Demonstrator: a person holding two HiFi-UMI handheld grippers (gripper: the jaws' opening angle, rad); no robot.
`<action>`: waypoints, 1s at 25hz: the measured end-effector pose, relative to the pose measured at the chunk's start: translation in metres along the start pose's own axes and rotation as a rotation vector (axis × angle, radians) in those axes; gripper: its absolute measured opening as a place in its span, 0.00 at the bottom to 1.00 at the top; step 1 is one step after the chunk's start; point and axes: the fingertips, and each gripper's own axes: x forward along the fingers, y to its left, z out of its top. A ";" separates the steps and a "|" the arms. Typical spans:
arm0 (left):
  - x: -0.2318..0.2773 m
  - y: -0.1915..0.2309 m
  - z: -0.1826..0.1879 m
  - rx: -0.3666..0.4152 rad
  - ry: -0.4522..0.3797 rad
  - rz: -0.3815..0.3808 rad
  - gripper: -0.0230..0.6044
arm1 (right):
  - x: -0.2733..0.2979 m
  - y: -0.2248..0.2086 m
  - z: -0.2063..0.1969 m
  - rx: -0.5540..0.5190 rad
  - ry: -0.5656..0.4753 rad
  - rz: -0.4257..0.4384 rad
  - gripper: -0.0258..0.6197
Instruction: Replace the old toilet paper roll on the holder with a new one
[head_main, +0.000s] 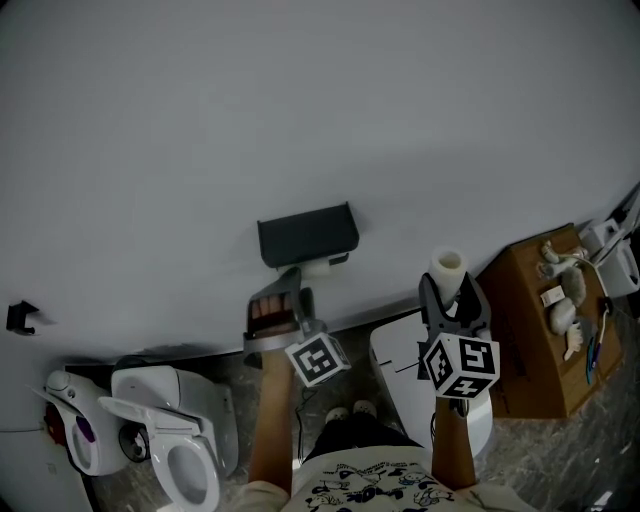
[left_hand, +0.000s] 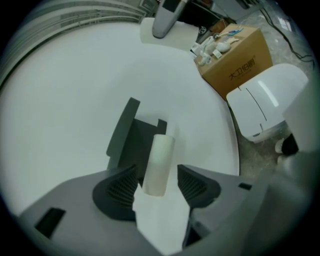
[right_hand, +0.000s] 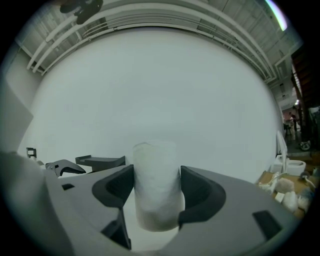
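Note:
A dark holder (head_main: 306, 236) is fixed to the pale wall, and a thin, nearly used-up white roll (head_main: 319, 266) sits under it. My left gripper (head_main: 287, 292) reaches up to it. In the left gripper view the thin roll (left_hand: 159, 164) lies between the jaws of my left gripper (left_hand: 157, 182), which stands open with small gaps on both sides. A loose sheet (left_hand: 161, 220) hangs below, and the holder (left_hand: 131, 138) is behind. My right gripper (head_main: 452, 296) is shut on a full new roll (head_main: 448, 268), held upright to the right. The new roll (right_hand: 156, 185) fills my right gripper (right_hand: 156, 189).
A white toilet (head_main: 172, 440) with its lid up stands at lower left beside a white appliance (head_main: 72, 432). A white bin (head_main: 402, 362) is below the right gripper. A cardboard box (head_main: 530, 330) with small items on top stands at the right. A black hook (head_main: 18, 315) is on the wall.

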 end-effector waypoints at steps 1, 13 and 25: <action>0.004 -0.003 -0.002 0.026 0.018 -0.011 0.42 | 0.000 -0.003 0.000 -0.002 0.001 -0.006 0.50; 0.030 -0.009 0.004 0.032 0.053 -0.042 0.41 | 0.000 -0.033 -0.001 -0.003 0.011 -0.072 0.51; 0.032 -0.002 0.016 0.028 0.037 -0.012 0.33 | 0.000 -0.052 -0.009 0.007 0.034 -0.111 0.50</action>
